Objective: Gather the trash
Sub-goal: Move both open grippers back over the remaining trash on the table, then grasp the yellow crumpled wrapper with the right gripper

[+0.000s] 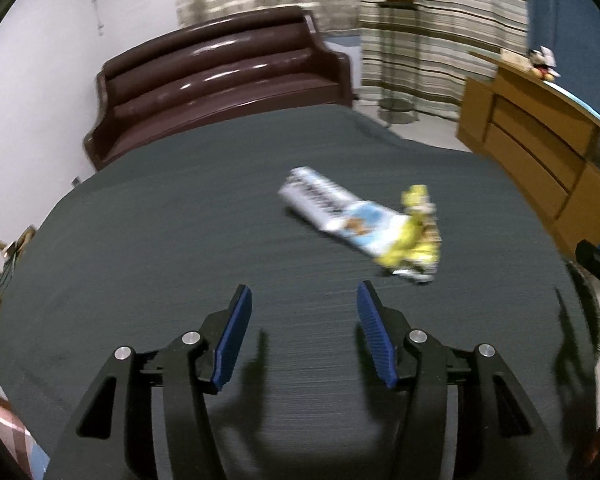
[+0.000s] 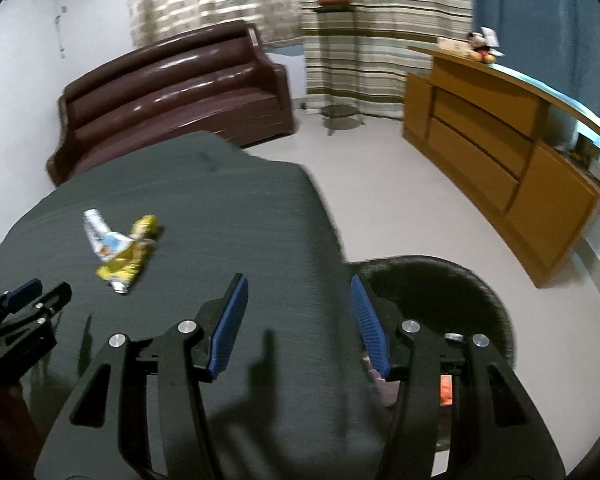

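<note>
Currently we read this as the approach step: 2 pieces of trash lie on the dark surface (image 1: 180, 240), not yet touched. The white-and-blue wrapper (image 1: 332, 206) and the yellow wrapper (image 1: 414, 236) overlap at one end, ahead and to the right of the left gripper (image 1: 304, 300). Its jaws stand apart with nothing between them. The right gripper (image 2: 298, 292) also has its jaws apart and empty, poised over the surface's right edge.

Next move, in our judgement: bring 1 gripper over the wrappers, descend and close on a raised fold, since flat film gives little to pinch.

Only the right wrist view shows the dark round bin (image 2: 452, 292) on the floor beside the surface, the likely drop point. The left wrist view shows the wrappers closer, though blurred.
</note>
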`<action>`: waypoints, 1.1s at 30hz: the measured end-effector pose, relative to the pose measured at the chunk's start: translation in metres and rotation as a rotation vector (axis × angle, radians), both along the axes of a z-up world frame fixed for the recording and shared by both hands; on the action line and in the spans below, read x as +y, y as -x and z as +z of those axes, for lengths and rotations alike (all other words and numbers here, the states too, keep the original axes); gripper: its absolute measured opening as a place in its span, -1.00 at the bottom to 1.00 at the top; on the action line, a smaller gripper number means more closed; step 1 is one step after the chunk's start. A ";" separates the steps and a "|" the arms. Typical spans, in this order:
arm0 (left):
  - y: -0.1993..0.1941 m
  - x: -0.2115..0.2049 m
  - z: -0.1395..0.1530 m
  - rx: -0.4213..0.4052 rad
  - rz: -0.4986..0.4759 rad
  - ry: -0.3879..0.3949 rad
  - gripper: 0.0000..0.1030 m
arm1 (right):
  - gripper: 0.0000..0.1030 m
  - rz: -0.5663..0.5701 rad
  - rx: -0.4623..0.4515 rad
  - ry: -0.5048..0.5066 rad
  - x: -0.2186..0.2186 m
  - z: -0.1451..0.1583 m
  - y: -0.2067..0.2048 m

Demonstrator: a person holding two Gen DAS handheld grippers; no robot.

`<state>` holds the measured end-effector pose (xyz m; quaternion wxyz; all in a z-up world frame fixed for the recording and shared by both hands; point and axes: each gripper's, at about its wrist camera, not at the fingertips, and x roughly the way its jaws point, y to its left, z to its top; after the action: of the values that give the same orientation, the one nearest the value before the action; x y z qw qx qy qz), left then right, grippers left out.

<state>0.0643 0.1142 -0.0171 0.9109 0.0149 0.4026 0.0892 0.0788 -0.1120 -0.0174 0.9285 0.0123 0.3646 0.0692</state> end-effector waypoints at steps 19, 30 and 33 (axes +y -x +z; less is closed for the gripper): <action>-0.008 0.083 -0.010 0.026 0.183 0.046 0.06 | 0.09 0.147 0.109 -0.003 0.129 -0.019 -0.039; -0.013 0.083 -0.011 0.021 0.157 0.065 0.07 | 0.04 0.118 0.146 0.037 0.130 -0.030 -0.049; -0.014 0.082 -0.011 0.020 0.152 0.071 0.07 | -0.16 0.121 0.149 0.038 0.127 -0.031 -0.049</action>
<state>0.0787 0.1961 -0.0282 0.8973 -0.0473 0.4148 0.1434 0.1278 0.0148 -0.0484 0.8930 -0.0224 0.4340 0.1172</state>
